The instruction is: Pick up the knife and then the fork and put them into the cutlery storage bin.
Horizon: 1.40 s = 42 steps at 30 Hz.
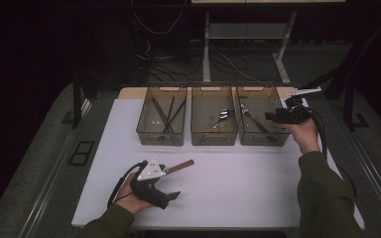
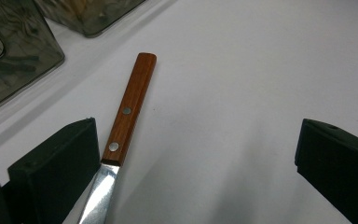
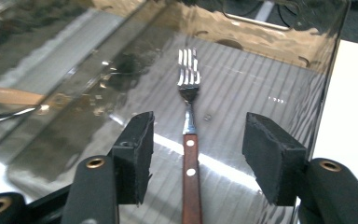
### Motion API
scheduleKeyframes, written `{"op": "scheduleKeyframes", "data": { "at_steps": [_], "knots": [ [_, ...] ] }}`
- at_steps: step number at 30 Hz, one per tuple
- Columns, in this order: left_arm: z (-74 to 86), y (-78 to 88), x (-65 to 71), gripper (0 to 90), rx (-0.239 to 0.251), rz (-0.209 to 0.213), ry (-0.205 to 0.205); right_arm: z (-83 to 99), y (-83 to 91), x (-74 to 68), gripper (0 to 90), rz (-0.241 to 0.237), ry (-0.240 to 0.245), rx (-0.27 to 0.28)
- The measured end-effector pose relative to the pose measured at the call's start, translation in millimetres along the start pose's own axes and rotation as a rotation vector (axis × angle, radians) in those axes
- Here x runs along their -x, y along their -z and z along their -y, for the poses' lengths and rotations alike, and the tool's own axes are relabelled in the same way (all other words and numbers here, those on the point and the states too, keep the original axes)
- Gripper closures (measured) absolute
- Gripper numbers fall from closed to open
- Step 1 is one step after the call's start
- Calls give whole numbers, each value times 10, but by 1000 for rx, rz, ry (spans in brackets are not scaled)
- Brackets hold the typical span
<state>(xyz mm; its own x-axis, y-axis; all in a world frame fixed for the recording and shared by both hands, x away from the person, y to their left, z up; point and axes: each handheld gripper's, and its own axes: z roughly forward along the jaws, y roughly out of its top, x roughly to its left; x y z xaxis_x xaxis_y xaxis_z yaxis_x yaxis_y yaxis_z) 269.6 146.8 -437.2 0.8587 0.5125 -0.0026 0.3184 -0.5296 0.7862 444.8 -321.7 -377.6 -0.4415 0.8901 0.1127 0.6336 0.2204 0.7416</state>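
A knife with a wooden handle (image 2: 129, 108) lies on the white table (image 1: 238, 183), its handle (image 1: 181, 166) pointing toward the bins. My left gripper (image 1: 170, 183) (image 2: 198, 135) rests low at the near left with its jaws wide apart. The knife sits just inside the left jaw, with no pad pressing on it. My right gripper (image 1: 273, 117) (image 3: 198, 126) hovers over the right-hand clear bin (image 1: 258, 140) (image 3: 261, 28). A fork with a wooden handle (image 3: 190, 116) lies on that bin's floor between the parted jaws, untouched by the pads.
Three clear bins stand in a row at the back of the table. The left bin (image 1: 149, 135) holds dark sticks, the middle bin (image 1: 213, 140) a spoon (image 1: 222, 115). Table legs and cables (image 1: 228, 59) lie on the dark floor beyond.
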Motion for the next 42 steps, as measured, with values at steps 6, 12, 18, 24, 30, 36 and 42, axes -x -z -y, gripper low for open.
{"op": "scheduleKeyframes", "data": {
  "at_steps": [6,12,18,24,30,36,42],
  "knots": [
    [0,2,0,0,-2,-1,0,61,222,-120,369,-66,26,50],
    [-1,4,-6,0,-8,-5,2,157,420,-275,325,-120,68,80],
    [3,1,-8,0,-8,-2,3,336,569,-431,296,-194,89,94],
    [-1,1,-17,0,-13,3,10,560,665,-559,265,-239,108,109],
    [-18,15,-49,19,-17,0,15,802,675,-704,209,-241,145,108],
    [-45,37,-158,111,-11,-3,22,1055,632,-872,203,-255,202,67],
    [-94,3,-324,239,-24,-15,21,1260,607,-987,200,-275,234,57]
  ]
}}
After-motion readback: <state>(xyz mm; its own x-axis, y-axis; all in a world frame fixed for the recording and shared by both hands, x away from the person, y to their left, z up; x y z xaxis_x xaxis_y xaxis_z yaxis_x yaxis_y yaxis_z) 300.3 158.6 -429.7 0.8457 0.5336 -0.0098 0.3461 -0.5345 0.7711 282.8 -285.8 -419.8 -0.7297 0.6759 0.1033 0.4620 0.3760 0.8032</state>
